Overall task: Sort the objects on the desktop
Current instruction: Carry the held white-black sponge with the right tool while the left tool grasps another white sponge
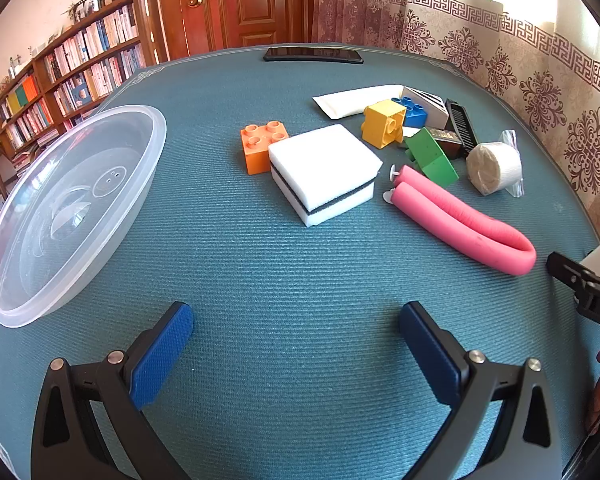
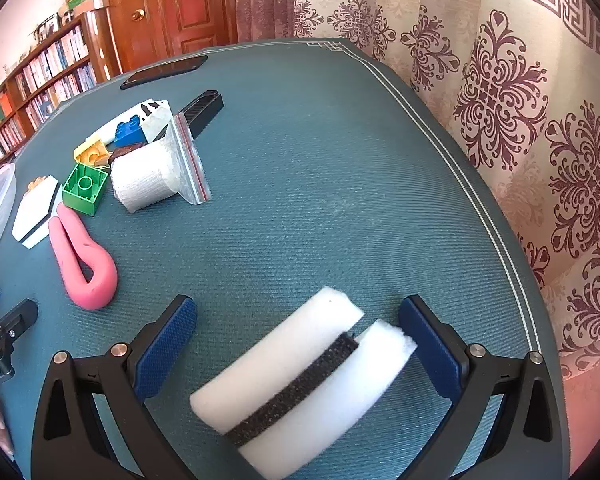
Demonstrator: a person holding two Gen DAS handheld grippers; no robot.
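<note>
bowl sits way over on the left of the teal table mat, clear plastic, tipped up a bit on its far side, nothing in it that i can see. left gripper hangs over bare mat with its blue pads spread wide, holding nothing. moving right you get an orange brick touching a white sponge with a dark stripe, then the pile: yellow brick, blue brick, green brick, black comb, and a white roll in a little bag. pink foam loop lies just in front of that pile. far right, the right gripper is spread open too, with a second striped sponge lying between its pads on the mat, one corner right up against the right-hand pad; can't tell if it's actually touching. dark phone lies at the far edge.
</note>
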